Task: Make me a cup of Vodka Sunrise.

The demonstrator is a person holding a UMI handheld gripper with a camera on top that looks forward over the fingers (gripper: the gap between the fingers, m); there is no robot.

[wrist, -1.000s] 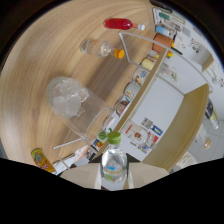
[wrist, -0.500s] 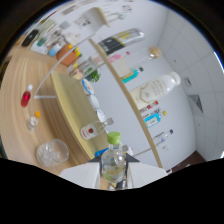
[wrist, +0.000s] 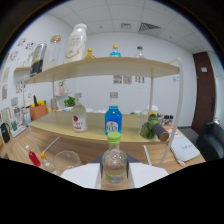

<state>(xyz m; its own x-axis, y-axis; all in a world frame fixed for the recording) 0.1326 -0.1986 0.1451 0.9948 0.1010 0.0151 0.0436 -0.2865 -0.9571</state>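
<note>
Between the level claw's (wrist: 115, 176) white fingers (wrist: 80, 176) stands a clamped, upright green-capped bottle (wrist: 114, 162).

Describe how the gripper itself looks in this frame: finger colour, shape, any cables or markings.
The gripper shows two broad, flat white fingers, wedge-shaped and plain. No cables, labels or markings are visible on them, and no hand or sleeve is in view.

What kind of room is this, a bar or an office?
Likely an office room set up as a mock bar: a two-tier wooden shelf stocked with bottles, a blue bottle among them, under a panelled office ceiling. The hand-held gripper holds a green-capped bottle.
</note>
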